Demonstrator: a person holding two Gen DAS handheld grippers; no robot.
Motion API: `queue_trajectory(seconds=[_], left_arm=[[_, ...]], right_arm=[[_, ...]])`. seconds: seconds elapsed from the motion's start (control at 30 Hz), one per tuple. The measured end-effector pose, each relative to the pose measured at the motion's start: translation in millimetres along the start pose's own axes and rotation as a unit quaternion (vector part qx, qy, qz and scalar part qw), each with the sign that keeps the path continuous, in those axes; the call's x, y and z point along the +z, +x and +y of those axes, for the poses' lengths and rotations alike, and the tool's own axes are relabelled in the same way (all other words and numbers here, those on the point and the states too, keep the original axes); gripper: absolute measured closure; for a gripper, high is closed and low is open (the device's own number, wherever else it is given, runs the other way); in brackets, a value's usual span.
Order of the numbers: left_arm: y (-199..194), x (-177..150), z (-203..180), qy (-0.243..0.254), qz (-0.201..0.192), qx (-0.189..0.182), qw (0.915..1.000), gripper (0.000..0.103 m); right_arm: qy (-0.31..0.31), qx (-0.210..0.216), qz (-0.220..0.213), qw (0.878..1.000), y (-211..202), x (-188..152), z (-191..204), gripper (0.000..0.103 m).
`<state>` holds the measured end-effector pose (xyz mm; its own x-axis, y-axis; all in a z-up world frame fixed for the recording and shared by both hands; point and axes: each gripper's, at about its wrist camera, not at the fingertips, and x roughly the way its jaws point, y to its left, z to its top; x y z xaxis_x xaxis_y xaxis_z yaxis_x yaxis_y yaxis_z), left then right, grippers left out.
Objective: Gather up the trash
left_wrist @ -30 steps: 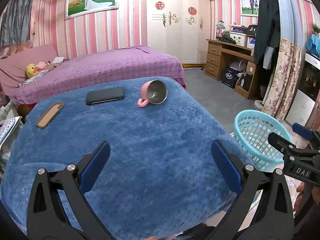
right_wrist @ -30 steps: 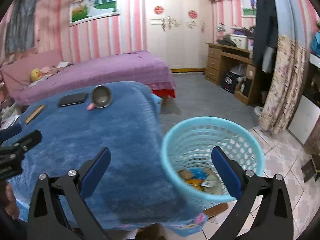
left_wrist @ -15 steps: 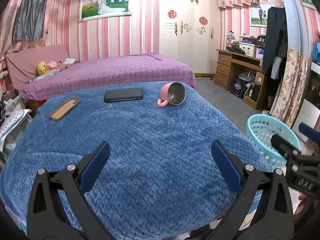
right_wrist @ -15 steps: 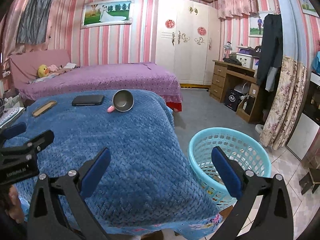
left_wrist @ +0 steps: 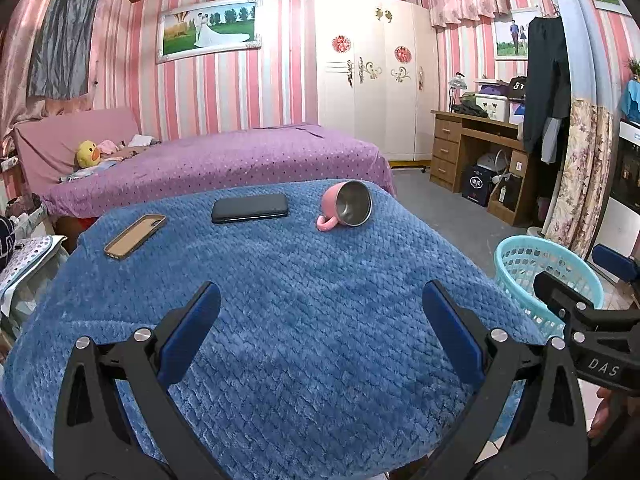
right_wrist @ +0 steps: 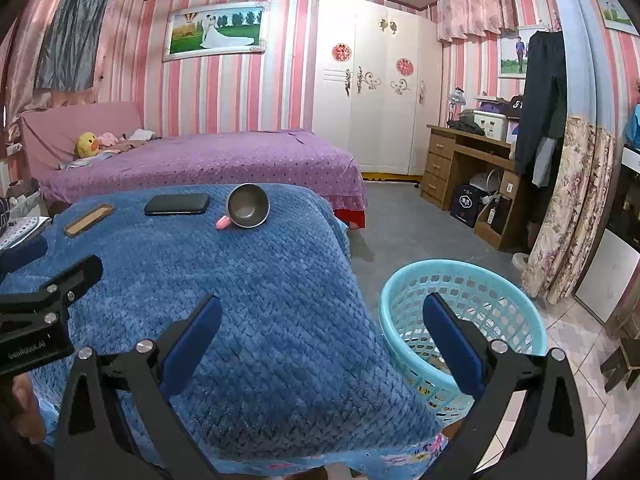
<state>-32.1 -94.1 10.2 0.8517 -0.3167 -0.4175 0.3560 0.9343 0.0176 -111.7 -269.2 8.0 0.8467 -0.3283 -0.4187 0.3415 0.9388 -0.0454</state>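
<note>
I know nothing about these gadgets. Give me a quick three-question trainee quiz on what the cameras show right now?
1. True or false: the pink mug stands upright on the blue blanket.
2. What lies nearer the mug: (a) the black phone or (b) the tan phone case?
3. Fill in: the left gripper and right gripper both hold ____.

Key
1. False; it lies on its side.
2. a
3. Nothing; both are open. The turquoise basket sits on the floor beside the table.
</note>
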Motion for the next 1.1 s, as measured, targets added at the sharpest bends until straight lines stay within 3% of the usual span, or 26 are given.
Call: queue_trajectory(seconds=[1.1], left_arm=[[0.4,-3.2,5.4,-0.005,-0.003,0.006,1.0,0.005]], right_arm=[[-0.012,-0.009,-0.015,1.0,-4.3,0.4,4.7,0.005]])
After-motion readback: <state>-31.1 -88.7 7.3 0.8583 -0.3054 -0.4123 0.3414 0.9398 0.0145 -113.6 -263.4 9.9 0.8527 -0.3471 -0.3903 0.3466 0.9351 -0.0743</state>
